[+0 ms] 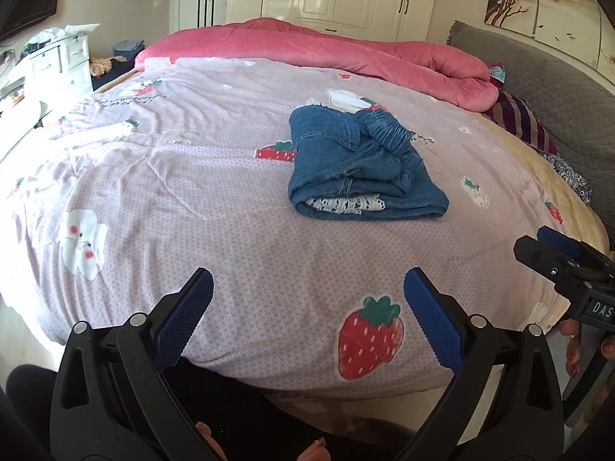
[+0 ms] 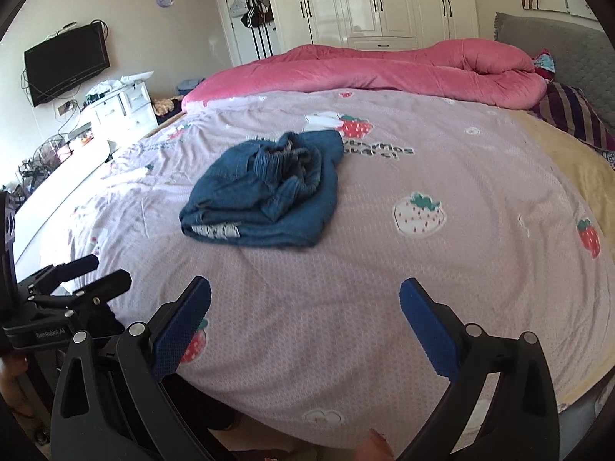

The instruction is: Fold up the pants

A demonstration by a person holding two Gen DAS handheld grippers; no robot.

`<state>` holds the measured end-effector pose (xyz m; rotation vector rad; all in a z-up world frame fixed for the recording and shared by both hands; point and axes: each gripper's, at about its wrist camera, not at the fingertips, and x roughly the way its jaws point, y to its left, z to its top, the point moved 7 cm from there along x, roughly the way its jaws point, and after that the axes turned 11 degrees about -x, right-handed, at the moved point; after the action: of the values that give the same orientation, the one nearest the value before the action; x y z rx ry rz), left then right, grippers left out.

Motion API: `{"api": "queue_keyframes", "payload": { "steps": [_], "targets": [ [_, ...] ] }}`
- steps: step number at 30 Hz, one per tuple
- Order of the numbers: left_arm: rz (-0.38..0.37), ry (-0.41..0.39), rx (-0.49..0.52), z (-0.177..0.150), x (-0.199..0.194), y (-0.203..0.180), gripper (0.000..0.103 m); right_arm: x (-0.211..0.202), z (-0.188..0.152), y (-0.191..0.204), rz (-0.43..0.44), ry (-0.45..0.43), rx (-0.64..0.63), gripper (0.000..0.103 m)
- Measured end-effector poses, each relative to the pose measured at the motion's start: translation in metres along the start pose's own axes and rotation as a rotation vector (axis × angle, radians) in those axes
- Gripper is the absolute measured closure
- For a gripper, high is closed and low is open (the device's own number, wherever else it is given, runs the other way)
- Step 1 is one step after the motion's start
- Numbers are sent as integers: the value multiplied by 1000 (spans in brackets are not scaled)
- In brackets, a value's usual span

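The blue denim pants (image 1: 361, 165) lie folded into a compact bundle on the strawberry-print bed sheet (image 1: 215, 192), with white lace trim showing at the near edge. They also show in the right wrist view (image 2: 269, 196). My left gripper (image 1: 307, 288) is open and empty, held back near the bed's front edge, well short of the pants. My right gripper (image 2: 305, 296) is open and empty too, also near the front edge. The right gripper shows at the far right of the left wrist view (image 1: 565, 261), and the left gripper at the left of the right wrist view (image 2: 77, 280).
A rolled pink quilt (image 1: 346, 53) lies along the far side of the bed. A grey headboard (image 1: 557, 88) and striped pillow (image 1: 522, 119) are at right. A white dresser (image 2: 119, 107) and wall TV (image 2: 65, 61) stand at left; wardrobes (image 2: 376, 0) behind.
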<state>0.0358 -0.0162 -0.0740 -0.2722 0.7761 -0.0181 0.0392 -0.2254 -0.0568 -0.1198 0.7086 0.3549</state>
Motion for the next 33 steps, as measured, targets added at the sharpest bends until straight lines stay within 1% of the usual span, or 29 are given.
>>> {"api": "queue_keyframes", "payload": {
  "steps": [3,7,19,33],
  "targets": [
    [7,6,-7,-7,1,2,10,2,-9,5,12,17,-7,5],
    [12,14,-17,-11,3,5,10,5,-12,8,14,22,2,5],
    [18,10,-32,-11,2,7,10,3,-10,10,8,12,-5,5],
    [29,2,-24,-9,-3,6,10,1,-11,7,-2,10,4,5]
  ]
}}
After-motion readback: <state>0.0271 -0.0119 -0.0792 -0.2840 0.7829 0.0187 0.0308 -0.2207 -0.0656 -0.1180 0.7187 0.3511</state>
